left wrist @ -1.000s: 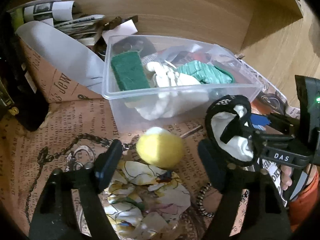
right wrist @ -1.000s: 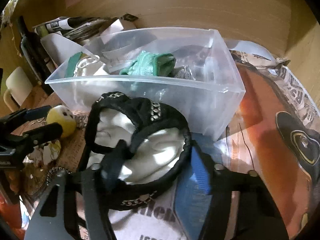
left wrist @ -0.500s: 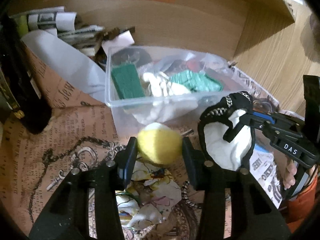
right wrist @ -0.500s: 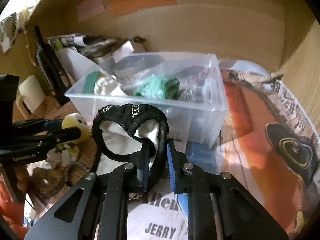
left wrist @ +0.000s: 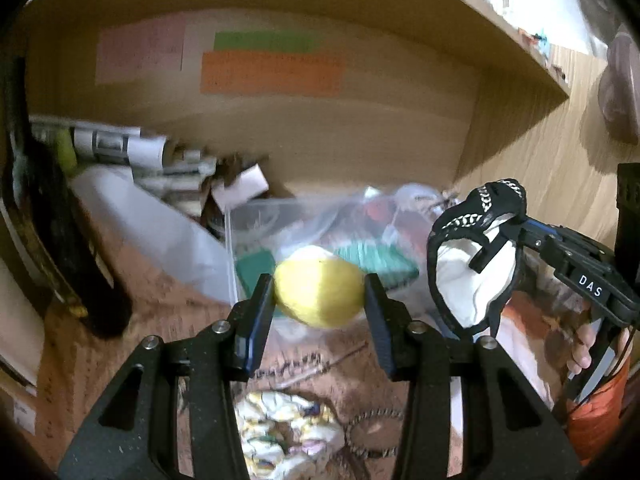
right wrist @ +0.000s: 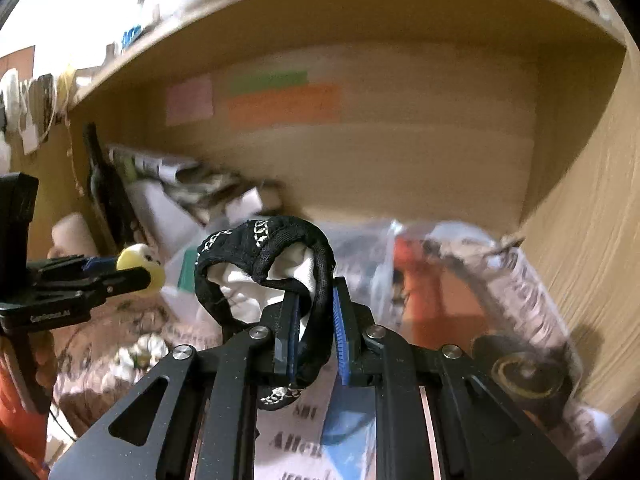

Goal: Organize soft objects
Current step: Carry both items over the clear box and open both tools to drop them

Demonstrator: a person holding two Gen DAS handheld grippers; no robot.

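Note:
My left gripper [left wrist: 320, 300] is shut on a soft yellow ball [left wrist: 320, 292] and holds it in the air in front of the clear plastic bin [left wrist: 256, 224]. My right gripper [right wrist: 316, 312] is shut on a black-and-white cloth piece with chain trim [right wrist: 264, 256], lifted above the table; it also shows in the left wrist view [left wrist: 476, 264]. The bin holds a green sponge [left wrist: 252, 268], a teal cloth [left wrist: 372, 258] and other soft items. The left gripper with the ball shows at the left of the right wrist view [right wrist: 140, 268].
A floral cloth [left wrist: 280, 424] and a chain [left wrist: 368, 428] lie on the printed paper below my left gripper. Rolled papers [left wrist: 116, 144] and a dark bottle [left wrist: 72, 240] stand at the back left. Wooden shelf walls [left wrist: 520, 160] close in the back and right.
Both grippers have risen with their objects. The ball and the cloth piece are now higher above the table and the bin looks lower in both views.

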